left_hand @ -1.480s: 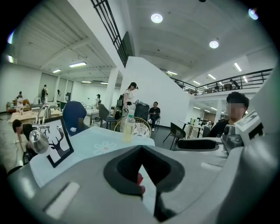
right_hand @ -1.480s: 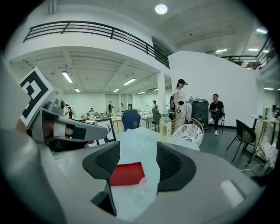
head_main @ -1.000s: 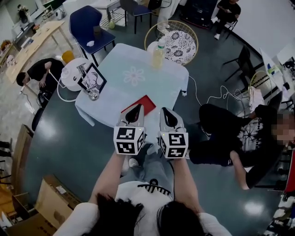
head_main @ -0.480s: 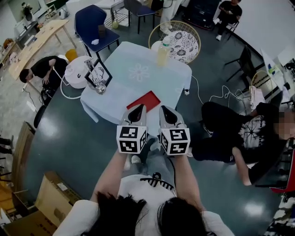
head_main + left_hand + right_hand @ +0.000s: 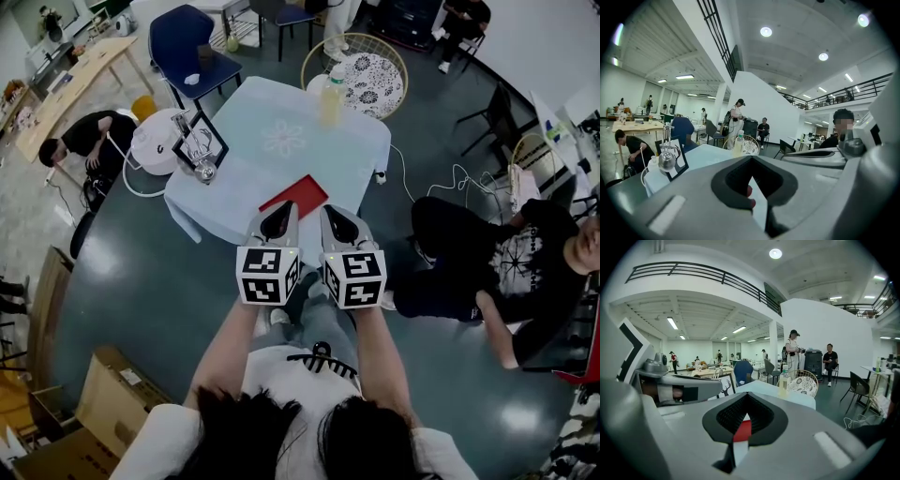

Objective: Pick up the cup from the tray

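Both the left gripper and right gripper are clenched shut on nothing, side by side at the worktop's near edge. The shiny cup sits ahead and off left at the corner, by the picture frame. It's not on the flat red tray, so the left one looks nearer.

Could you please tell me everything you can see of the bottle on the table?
The bottle looks like clear plastic holding pale yellow liquid, with a pale cap on top. It stands upright and alone near the far edge of the pale blue table, touching only the tabletop.
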`<action>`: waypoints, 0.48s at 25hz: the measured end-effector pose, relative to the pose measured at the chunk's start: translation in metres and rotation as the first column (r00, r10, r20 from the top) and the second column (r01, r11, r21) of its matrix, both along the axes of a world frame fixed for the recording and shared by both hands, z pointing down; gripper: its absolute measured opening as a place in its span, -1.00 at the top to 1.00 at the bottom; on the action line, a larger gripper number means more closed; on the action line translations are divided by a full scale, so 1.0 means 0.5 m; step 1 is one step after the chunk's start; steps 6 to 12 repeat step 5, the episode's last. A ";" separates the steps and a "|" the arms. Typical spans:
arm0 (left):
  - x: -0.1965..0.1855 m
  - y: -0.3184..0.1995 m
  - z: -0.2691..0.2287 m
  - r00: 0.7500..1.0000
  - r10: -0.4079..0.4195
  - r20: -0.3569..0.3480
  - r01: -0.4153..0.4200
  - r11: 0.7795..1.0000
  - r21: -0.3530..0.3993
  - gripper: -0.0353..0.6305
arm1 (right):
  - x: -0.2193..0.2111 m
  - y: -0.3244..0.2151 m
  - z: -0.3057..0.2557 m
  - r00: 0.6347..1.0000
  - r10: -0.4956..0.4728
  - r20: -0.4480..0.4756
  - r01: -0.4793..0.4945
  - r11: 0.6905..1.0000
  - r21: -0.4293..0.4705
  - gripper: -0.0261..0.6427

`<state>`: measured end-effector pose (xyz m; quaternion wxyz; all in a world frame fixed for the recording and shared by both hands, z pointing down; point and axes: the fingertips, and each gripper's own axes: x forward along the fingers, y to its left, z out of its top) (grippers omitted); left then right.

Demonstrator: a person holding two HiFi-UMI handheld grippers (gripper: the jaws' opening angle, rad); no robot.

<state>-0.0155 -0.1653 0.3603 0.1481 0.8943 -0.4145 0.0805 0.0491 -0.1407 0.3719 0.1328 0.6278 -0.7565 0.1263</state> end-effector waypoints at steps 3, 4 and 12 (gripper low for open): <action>0.000 0.001 0.003 1.000 0.003 0.002 -0.003 1.000 -0.002 0.89 | 0.001 0.004 0.008 1.000 0.000 -0.007 0.000 1.000 -0.011 0.85; 0.001 0.000 0.004 1.000 0.004 0.004 -0.004 1.000 -0.001 0.89 | 0.002 0.003 0.009 1.000 0.000 -0.010 -0.001 1.000 -0.012 0.85; 0.001 -0.001 0.005 1.000 0.006 0.006 -0.006 1.000 0.001 0.89 | 0.003 0.003 0.011 1.000 0.001 -0.012 -0.001 1.000 -0.013 0.85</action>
